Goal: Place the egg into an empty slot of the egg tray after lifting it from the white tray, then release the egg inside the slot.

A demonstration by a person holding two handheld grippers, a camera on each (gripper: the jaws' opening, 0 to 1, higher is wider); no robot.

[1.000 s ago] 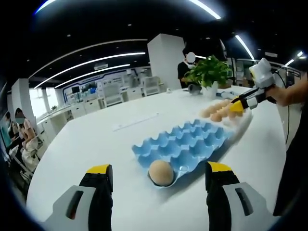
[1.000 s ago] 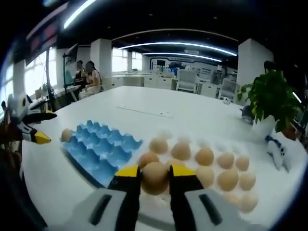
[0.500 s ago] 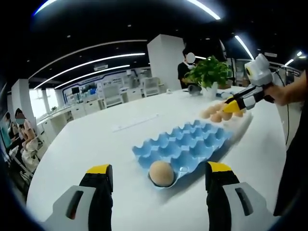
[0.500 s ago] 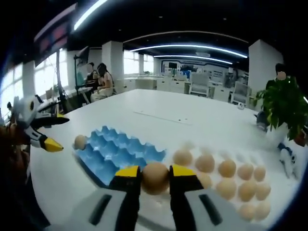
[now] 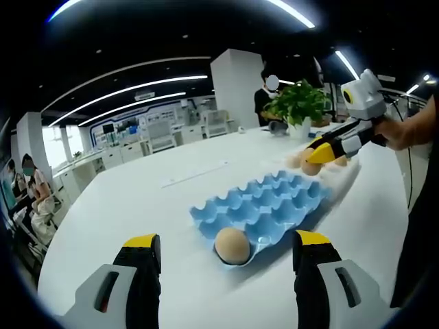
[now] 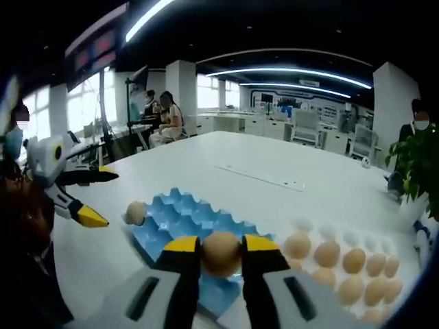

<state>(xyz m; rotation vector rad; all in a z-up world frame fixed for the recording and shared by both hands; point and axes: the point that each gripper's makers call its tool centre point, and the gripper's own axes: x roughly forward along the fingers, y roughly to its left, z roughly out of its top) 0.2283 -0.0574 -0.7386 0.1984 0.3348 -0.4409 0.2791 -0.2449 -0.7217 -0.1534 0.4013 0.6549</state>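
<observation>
Gripping the egg [image 6: 221,253] between its yellow-tipped fingers [image 6: 184,247], the right gripper [image 6: 221,255] carries it clear of the desk [image 6: 274,171], poised over the near edge of the blue egg tray [image 6: 180,221] — a sensible height, I judge, for crossing the tray's peaks without knocking them. The hold is across the egg's middle, so it looks steady, and the long reach of empty cups ahead leaves plenty of choice for the set-down. One slot is already taken: an egg in the corner cup [image 5: 232,245], at the tray's end nearest the left gripper [image 5: 226,255]. That gripper hovers low beside the tray with its fingers spread wide and nothing between them, probably kept back so the right has room. In the left gripper view the right gripper [image 5: 322,152] shows as a yellow beak above the tray's far end, and there I cannot make out the egg it carries. Beyond the blue tray lies the white tray [image 6: 312,229] with its rows of remaining eggs [image 6: 328,253] — its pale rim blurs into the white desk, so its outline is hard to trace, and its right end is cut off. Which cup lies directly under the carried egg is hidden by the fingers themselves. A potted plant [image 5: 297,104] stands further back on the desk.
</observation>
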